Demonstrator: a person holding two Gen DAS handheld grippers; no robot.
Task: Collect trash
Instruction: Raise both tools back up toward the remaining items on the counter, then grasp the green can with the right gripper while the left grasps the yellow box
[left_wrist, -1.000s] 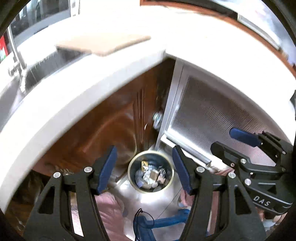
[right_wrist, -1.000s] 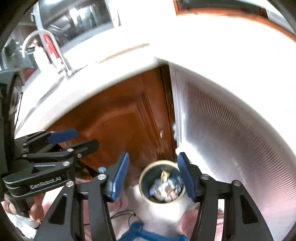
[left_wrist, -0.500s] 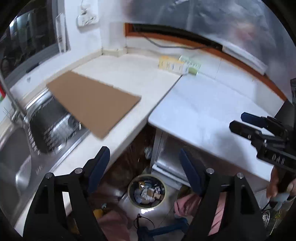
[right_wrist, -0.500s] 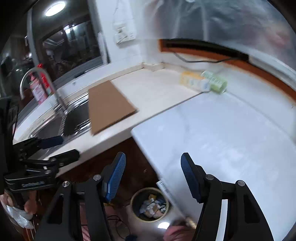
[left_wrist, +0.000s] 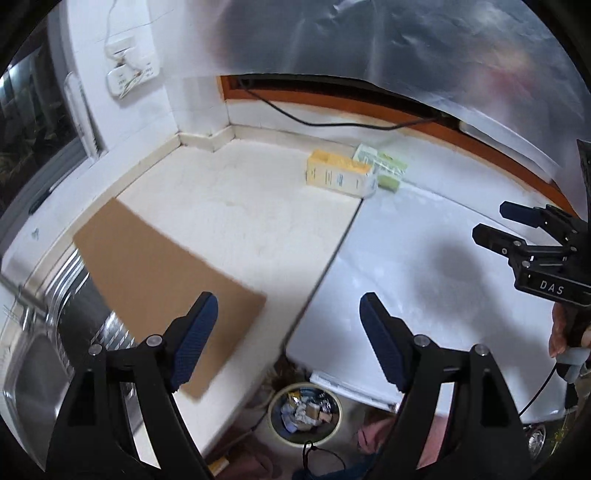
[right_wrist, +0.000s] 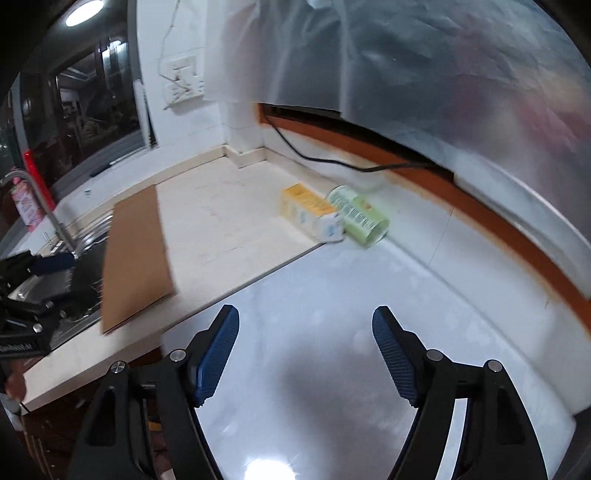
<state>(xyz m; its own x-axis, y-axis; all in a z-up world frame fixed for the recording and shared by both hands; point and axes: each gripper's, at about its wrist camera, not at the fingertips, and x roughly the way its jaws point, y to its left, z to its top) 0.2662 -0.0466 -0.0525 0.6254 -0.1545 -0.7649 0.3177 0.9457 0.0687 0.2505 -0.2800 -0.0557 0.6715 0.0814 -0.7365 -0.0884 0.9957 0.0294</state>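
A second before, both my grippers hung low over the trash bin (left_wrist: 305, 412); now they had risen above the countertop (right_wrist: 236, 206). My left gripper (left_wrist: 288, 341) stood apart and empty, and my right gripper (right_wrist: 306, 356) was opening, empty. Near the countertop's back edge lay one yellow carton (right_wrist: 308, 212) touching one green can (right_wrist: 360, 218); one cardboard sheet (right_wrist: 135, 254) overhung the sink edge.

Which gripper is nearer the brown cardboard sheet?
Left. The left gripper hovers over the cardboard sheet's near corner; the right gripper, opening and empty, hangs over the white surface beside it.
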